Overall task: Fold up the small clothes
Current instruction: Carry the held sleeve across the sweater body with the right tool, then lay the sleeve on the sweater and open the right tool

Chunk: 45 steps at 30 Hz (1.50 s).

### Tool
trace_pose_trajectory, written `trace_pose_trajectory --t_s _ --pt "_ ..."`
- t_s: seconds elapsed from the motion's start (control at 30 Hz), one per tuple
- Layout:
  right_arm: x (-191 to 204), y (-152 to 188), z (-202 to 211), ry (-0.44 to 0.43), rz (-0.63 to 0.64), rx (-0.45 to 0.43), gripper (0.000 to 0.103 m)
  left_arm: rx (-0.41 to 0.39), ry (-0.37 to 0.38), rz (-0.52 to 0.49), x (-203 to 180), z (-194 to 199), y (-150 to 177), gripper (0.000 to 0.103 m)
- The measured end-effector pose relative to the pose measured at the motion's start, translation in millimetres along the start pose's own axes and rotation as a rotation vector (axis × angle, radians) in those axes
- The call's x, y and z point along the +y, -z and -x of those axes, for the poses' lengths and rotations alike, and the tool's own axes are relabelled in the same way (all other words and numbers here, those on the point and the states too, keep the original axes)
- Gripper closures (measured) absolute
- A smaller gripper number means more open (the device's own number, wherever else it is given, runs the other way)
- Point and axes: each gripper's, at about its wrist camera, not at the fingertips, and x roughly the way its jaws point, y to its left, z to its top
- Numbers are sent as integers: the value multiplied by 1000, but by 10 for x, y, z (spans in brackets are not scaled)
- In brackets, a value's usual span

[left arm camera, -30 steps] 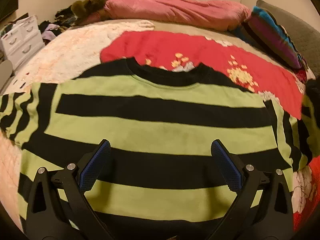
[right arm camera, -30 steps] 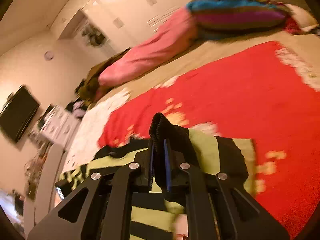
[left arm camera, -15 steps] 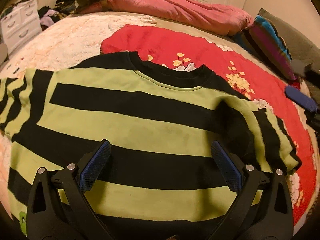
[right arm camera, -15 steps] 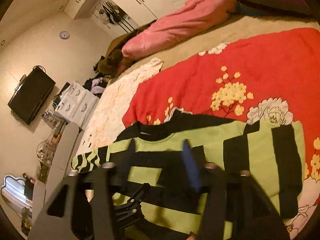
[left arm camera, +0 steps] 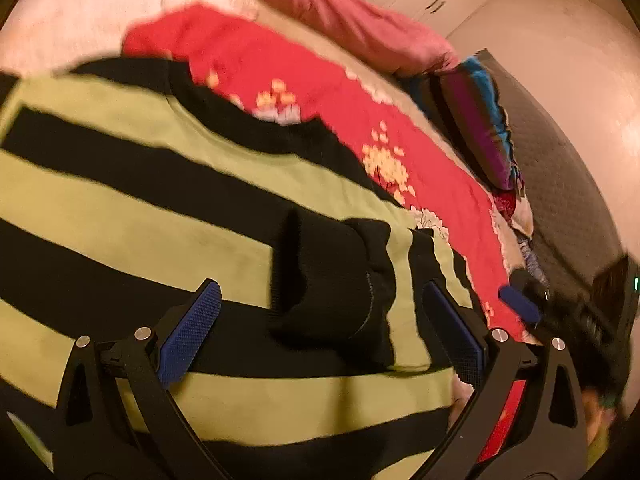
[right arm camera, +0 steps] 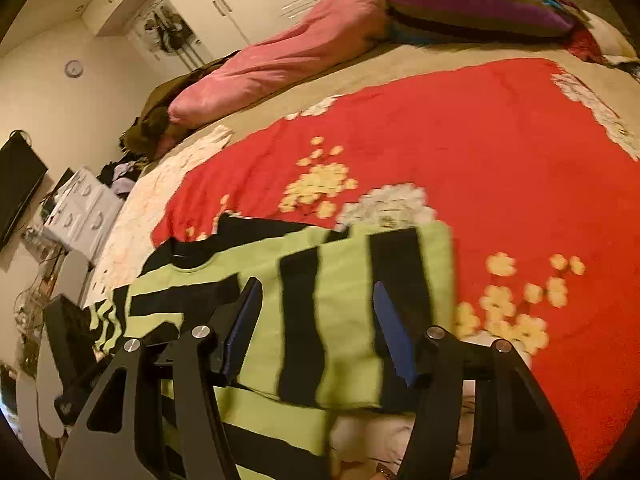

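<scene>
A green and black striped sweater (left arm camera: 152, 216) lies flat on the bed, collar towards the far side. Its right sleeve (left arm camera: 336, 276) is folded in across the chest, black cuff on top. My left gripper (left arm camera: 320, 328) is open and empty, hovering low over the sweater with the cuff between its blue pads. My right gripper (right arm camera: 316, 332) is open and empty above the folded sleeve (right arm camera: 352, 308); it also shows in the left wrist view (left arm camera: 520, 308) at the right.
The sweater lies on a red floral blanket (right arm camera: 460, 152) on the bed. A pink duvet (right arm camera: 280, 64) and a striped pillow (right arm camera: 472, 4) lie at the far side. A white drawer unit (right arm camera: 80, 216) and a TV (right arm camera: 16, 188) stand beside the bed.
My right gripper carried the sleeve in over the chest, opened, let go of it and pulled back. My left gripper swung right towards the folded cuff.
</scene>
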Motion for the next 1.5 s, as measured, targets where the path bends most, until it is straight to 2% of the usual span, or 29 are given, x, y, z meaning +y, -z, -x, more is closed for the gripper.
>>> trace_pose_trajectory --t_s 0.07,0.1,0.13,0.17,0.23,0.27,0.33,0.37,0.4,0.57,0.63,0.7,0.77,0.83,1.0,1.1,1.17,1.2,1.37,1.47,1.5 --pt "-53 22 39 12 0 -5 38 55 -12 44 -25 -188 3 12" --pt "-88 33 65 19 -4 -9 38 67 -46 34 -70 -254 8 13" --pt "-100 33 67 19 -7 -9 38 65 -99 -8 -167 -312 14 30" --pt "-124 41 80 19 -12 -12 38 63 -122 -35 -221 -351 15 60" --pt "-147 41 77 21 -18 -8 38 67 -142 -47 -263 -405 1 65" --pt "-156 49 70 24 -20 -7 38 64 -135 -56 -259 -398 -4 78" --pt "-152 55 67 18 -22 -3 38 53 -115 -89 -252 -348 -17 86" --pt "-149 62 63 17 -24 -1 38 45 -107 -95 -248 -291 -35 87" --pt "-141 75 50 18 -25 2 38 21 -105 -108 -247 -213 -61 87" --pt "-6 131 4 -4 4 22 38 -192 -220 -200 -225 372 -259 87" --pt "82 167 -42 -16 23 36 38 -274 -295 -228 -151 592 -333 87" --pt "195 203 -101 -26 52 51 38 -310 -358 -236 -62 686 -372 87" --pt "306 240 -167 -31 78 66 38 -315 -424 -211 128 713 -429 87" --pt "391 269 -212 -29 103 71 38 -286 -462 -179 290 664 -459 87" --pt "627 332 -332 4 190 76 38 -220 -480 -127 537 573 -457 83" --pt "720 347 -388 16 226 73 38 -211 -508 -135 533 563 -447 73" --pt "792 348 -434 23 251 70 38 -210 -540 -133 547 565 -440 58" --pt "819 352 -456 25 262 69 38 -211 -551 -132 569 572 -441 57" --pt "915 354 -544 31 280 75 38 -279 -637 -120 655 761 -442 40" --pt "954 351 -579 32 296 73 38 -338 -710 -175 553 861 -447 40" --pt "959 348 -588 33 298 73 38 -358 -696 -197 493 887 -440 40"
